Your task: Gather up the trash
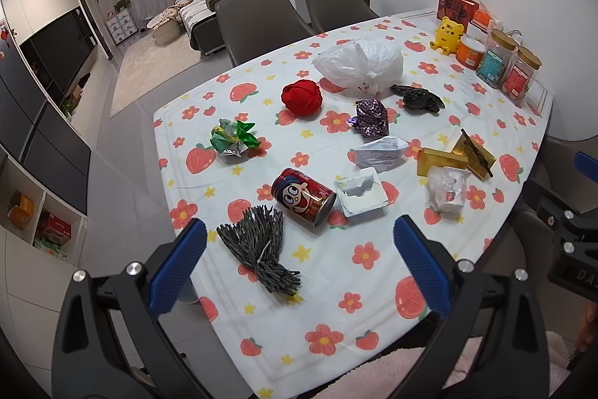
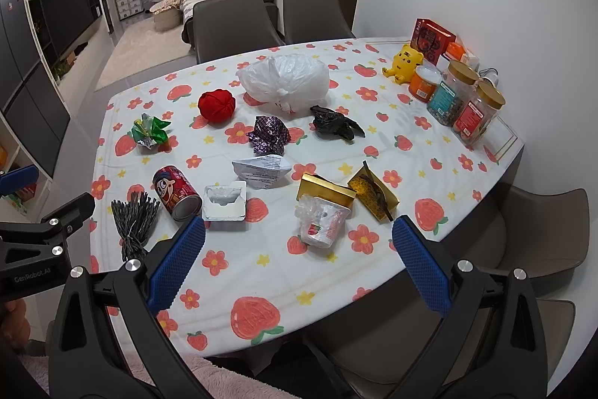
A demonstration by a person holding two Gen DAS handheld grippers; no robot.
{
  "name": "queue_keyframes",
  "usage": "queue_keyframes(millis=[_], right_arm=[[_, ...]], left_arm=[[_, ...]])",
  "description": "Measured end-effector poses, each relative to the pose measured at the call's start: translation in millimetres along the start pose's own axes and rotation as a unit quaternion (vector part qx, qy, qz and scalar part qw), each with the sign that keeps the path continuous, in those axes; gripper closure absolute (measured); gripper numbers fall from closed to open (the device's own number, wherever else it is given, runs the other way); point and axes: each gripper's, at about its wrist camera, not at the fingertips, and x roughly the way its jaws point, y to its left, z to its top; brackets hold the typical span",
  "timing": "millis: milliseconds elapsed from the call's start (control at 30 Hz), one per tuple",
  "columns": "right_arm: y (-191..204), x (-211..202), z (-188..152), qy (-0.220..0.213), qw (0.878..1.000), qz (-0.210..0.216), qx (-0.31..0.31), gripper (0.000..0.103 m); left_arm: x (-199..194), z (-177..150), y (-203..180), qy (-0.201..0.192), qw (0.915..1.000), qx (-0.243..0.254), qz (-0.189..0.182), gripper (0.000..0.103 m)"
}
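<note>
The left hand-held gripper hangs released over the near edge of the counter, jaws spread wide with nothing between them. Just ahead of it lies a grey string bundle, with a red drink can on its side touching a white plastic tray. Farther back sit a green foil wrapper, a red crumpled ball, a purple wrapper and a tied white plastic bag. Toward the right are folded paper, a black bag, gold card pieces and a crushed cup. The right hand-held gripper is likewise released and empty, the cup just beyond its fingers. Jars and a yellow toy stand at the far right corner.
</note>
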Motion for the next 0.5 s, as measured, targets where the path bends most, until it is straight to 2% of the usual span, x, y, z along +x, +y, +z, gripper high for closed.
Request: queue_keyframes(millis=[500], right_arm=[[-1.3, -0.6, 0.2, -0.002, 1.000, 0.001, 0.000, 0.006]], left_arm=[[0.1, 0.0, 0.3, -0.001, 1.0000, 0.000, 0.001, 0.004]])
